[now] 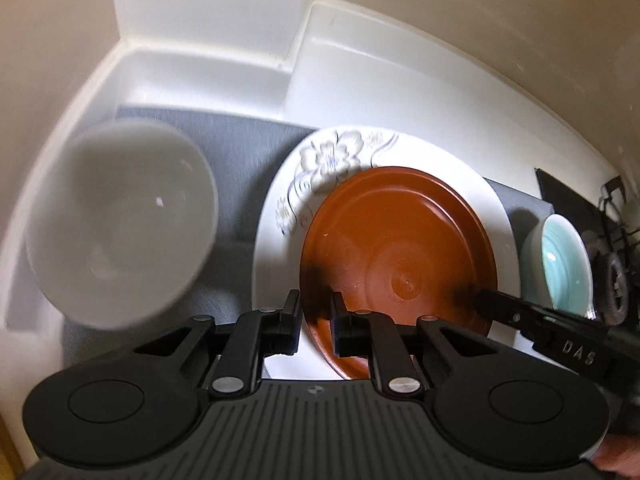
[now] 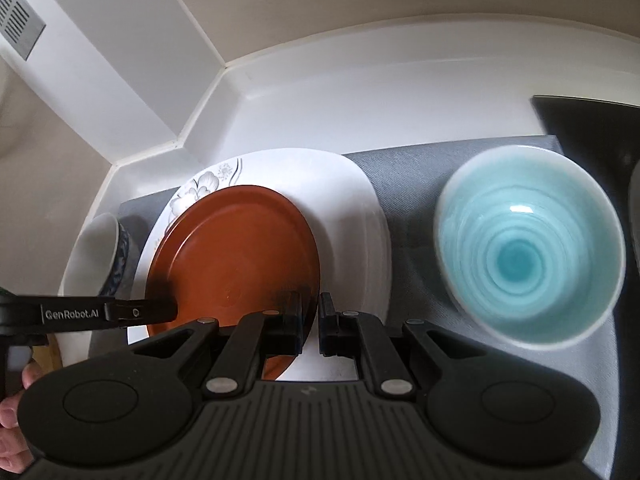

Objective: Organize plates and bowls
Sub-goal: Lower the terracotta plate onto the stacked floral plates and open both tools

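Note:
A brown plate (image 1: 396, 256) lies on a white floral plate (image 1: 332, 164) on a grey mat. My left gripper (image 1: 316, 320) is shut on the brown plate's left rim. My right gripper (image 2: 310, 320) is shut on the brown plate's (image 2: 236, 252) right rim, and its finger also shows in the left wrist view (image 1: 532, 320). The white floral plate (image 2: 348, 200) sits beneath. A white bowl (image 1: 120, 220) stands left of the plates; a light blue bowl (image 2: 528, 256) stands to their right.
The grey mat (image 2: 408, 184) lies on a white counter with a raised white back edge (image 2: 360, 96) and a corner pillar (image 1: 208, 12). A dark object (image 2: 592, 120) stands at the far right. The left gripper's finger (image 2: 120, 312) shows in the right wrist view.

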Demonstrator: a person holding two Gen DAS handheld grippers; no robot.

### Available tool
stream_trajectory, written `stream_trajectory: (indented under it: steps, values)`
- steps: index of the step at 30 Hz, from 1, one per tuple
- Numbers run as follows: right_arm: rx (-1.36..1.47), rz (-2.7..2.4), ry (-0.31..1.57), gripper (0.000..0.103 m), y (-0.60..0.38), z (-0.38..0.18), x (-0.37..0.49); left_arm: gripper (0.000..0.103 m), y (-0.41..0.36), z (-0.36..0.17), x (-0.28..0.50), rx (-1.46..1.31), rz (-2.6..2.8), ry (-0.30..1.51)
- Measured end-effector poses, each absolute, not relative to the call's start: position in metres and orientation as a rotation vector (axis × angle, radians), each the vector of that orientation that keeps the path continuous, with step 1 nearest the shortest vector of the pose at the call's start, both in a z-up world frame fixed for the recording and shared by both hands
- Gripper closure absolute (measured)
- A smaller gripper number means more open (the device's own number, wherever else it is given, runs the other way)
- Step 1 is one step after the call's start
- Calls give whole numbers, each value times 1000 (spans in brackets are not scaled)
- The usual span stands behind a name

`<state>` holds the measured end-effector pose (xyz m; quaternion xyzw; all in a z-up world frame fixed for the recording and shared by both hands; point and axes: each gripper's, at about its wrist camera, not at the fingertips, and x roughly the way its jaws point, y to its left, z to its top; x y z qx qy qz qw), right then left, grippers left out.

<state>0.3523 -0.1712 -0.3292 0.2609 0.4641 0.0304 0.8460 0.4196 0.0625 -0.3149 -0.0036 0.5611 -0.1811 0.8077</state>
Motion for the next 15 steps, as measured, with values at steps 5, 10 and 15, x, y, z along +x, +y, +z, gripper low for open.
stream_trajectory:
  steps: [5,10,15]
  values:
    - [523,87,968,80,-173,-324,340,61,74,-295,407,13,-426,1124]
    - [474,35,927,78,-185,-312,316,55,89,-291,392,17,-442,1107]
    - [510,13,966,78,-198,-325,305,81,100,-309,392,-15,-398,1152]
